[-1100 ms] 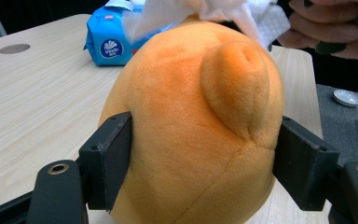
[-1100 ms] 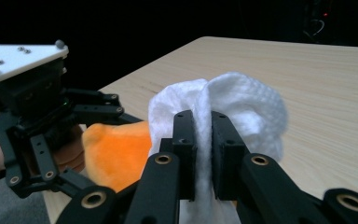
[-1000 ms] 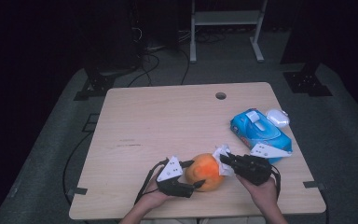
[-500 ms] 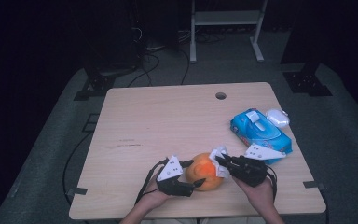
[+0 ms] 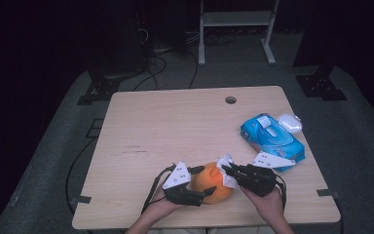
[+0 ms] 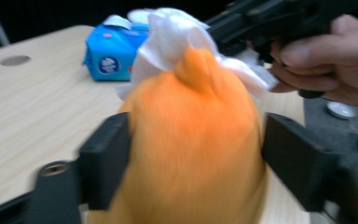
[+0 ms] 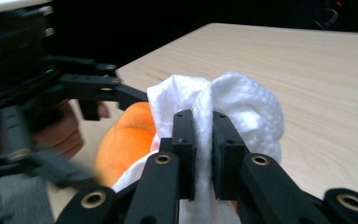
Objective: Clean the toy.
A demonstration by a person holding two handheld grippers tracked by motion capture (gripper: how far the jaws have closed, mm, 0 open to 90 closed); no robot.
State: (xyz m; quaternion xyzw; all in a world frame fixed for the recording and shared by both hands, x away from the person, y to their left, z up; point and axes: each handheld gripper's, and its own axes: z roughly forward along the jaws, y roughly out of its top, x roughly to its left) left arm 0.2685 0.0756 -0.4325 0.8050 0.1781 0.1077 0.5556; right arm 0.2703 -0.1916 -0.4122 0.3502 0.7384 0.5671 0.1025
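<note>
Right gripper (image 7: pixel 204 154) pinches the wipe (image 7: pixel 242 102); left gripper's (image 6: pixel 196 158) fingers spread — orange toy (image 6: pixel 193 140) blurred.

Both units I'm watching are matte black. Left gripper (image 5: pixel 202 180): grey three-cornered plate on top, black cable looping off at 7 o'clock. Right gripper (image 5: pixel 226 169): same grey plate at 2 o'clock of its body, cable bundle trailing at 4 o'clock. Jaws are flat rectangular black pads on linkage arms with brass-coloured pivot bushings. A grey sleeve cuff shows in right gripper view.
</note>
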